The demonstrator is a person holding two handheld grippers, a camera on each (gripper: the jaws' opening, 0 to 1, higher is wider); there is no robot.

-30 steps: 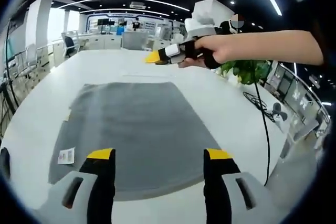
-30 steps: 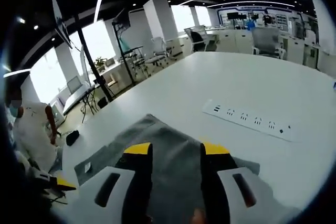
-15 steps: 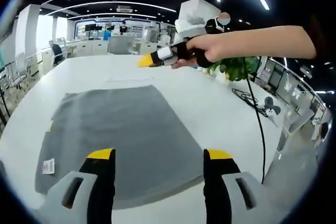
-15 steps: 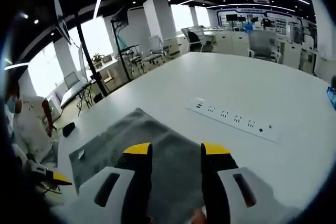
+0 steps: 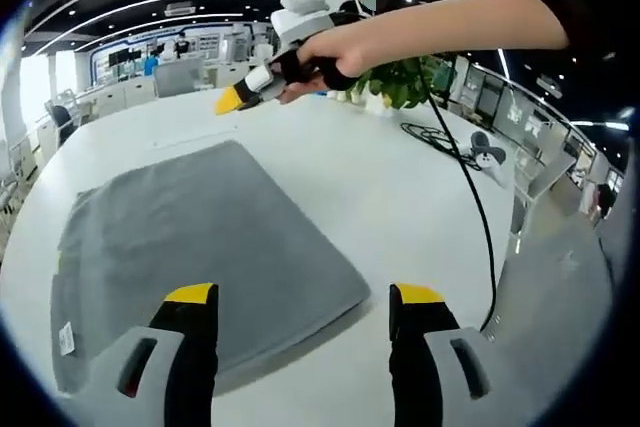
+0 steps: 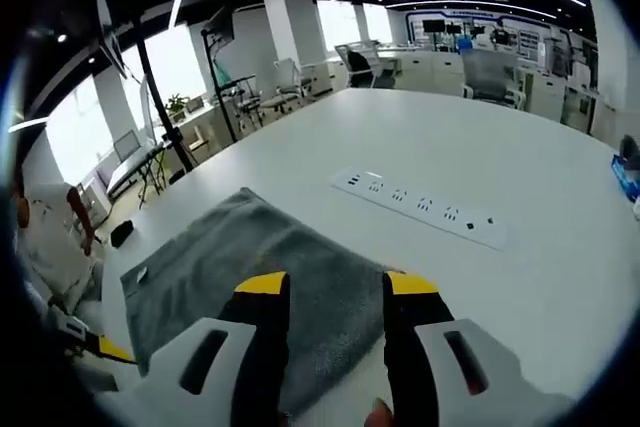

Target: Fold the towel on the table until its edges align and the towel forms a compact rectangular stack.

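Towel (image 5: pixel 190 247), grey and spread flat, lies on the white desk (image 5: pixel 400 197) with a small white label at one corner, and in the right gripper view it sits just below a white power strip (image 6: pixel 420 209) that lies apart from it on the same desk. Left claw (image 5: pixel 300 297) hangs over the towel's near edge with its yellow-tipped jaws set wide apart and nothing between them. Right claw (image 6: pixel 325 287) hovers above the towel with jaws parted and empty, and in the left gripper view it is held by a hand (image 5: pixel 330 47) over the far side of the desk, near a green plant (image 5: pixel 400 82) and a black cable (image 5: pixel 470 197).
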